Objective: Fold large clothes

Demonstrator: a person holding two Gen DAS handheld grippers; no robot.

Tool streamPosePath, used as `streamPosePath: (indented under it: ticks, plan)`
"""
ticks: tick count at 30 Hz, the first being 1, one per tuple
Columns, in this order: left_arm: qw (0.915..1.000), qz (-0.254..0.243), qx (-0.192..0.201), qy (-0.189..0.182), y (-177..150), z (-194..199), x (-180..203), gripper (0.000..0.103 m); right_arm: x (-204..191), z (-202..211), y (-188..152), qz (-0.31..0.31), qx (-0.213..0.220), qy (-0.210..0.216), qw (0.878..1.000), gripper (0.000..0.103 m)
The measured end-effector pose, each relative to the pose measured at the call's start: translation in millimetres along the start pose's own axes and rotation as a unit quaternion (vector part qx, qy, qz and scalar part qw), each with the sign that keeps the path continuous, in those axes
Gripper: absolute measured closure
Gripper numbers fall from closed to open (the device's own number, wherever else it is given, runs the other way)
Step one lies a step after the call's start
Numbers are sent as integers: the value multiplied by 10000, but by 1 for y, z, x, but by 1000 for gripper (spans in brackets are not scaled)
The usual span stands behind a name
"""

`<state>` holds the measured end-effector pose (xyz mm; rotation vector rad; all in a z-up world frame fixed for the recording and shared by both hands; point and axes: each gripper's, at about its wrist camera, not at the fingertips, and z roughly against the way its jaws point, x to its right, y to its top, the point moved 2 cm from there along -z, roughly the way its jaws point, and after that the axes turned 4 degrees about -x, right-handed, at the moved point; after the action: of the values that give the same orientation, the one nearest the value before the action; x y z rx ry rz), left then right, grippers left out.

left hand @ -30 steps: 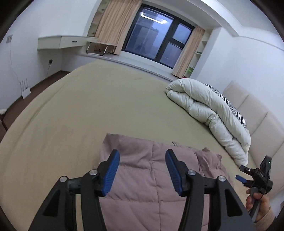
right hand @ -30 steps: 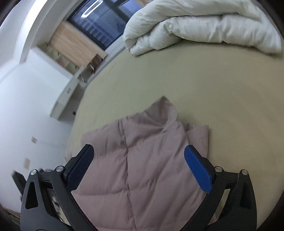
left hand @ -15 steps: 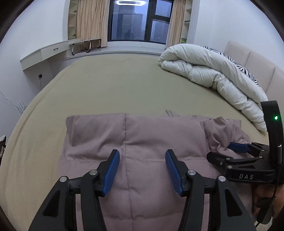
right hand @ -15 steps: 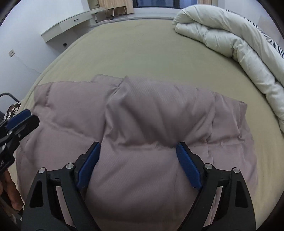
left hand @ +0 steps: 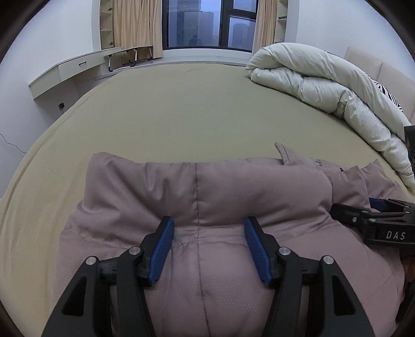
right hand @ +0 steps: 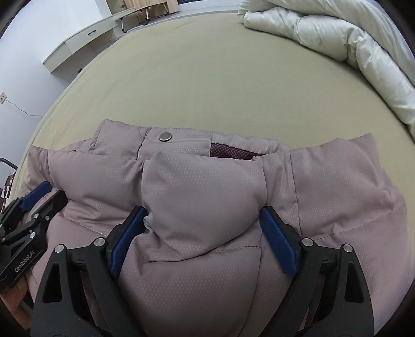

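Observation:
A mauve quilted down jacket [left hand: 207,197] lies folded on the bed's near side; it fills the right wrist view [right hand: 207,186], where a snap button [right hand: 165,135] and dark lining show at its far edge. My left gripper [left hand: 207,228] is open, its blue pads set low over a puffy fold that bulges between them. My right gripper [right hand: 202,220] is open too, straddling a raised padded fold. The right gripper also shows at the right of the left wrist view [left hand: 373,215]; the left gripper shows at the left of the right wrist view [right hand: 28,204].
The bed has an olive-beige sheet [left hand: 186,109]. A rolled white duvet [left hand: 324,85] lies along the right by the padded headboard [left hand: 384,72]. A wall desk [left hand: 72,70] and a dark window with curtains [left hand: 207,23] stand beyond the bed's far side.
Both grippers have swung toward the jacket and come down close onto it, side by side. The jacket now bulges between each open pair of fingers.

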<state>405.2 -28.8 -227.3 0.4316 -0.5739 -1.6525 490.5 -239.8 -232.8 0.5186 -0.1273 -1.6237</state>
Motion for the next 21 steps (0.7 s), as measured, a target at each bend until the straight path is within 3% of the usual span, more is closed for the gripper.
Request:
streamPosePath:
  ticks: [6,21]
  plan:
    - [9999,68,82,-43,-8,-2,-3,41,-4,-4,-11,196,270,-235,9992,13]
    - [9995,131,212,-201,-13,-2,-12,42,-13,11,-40,241,606,-255,9975,13]
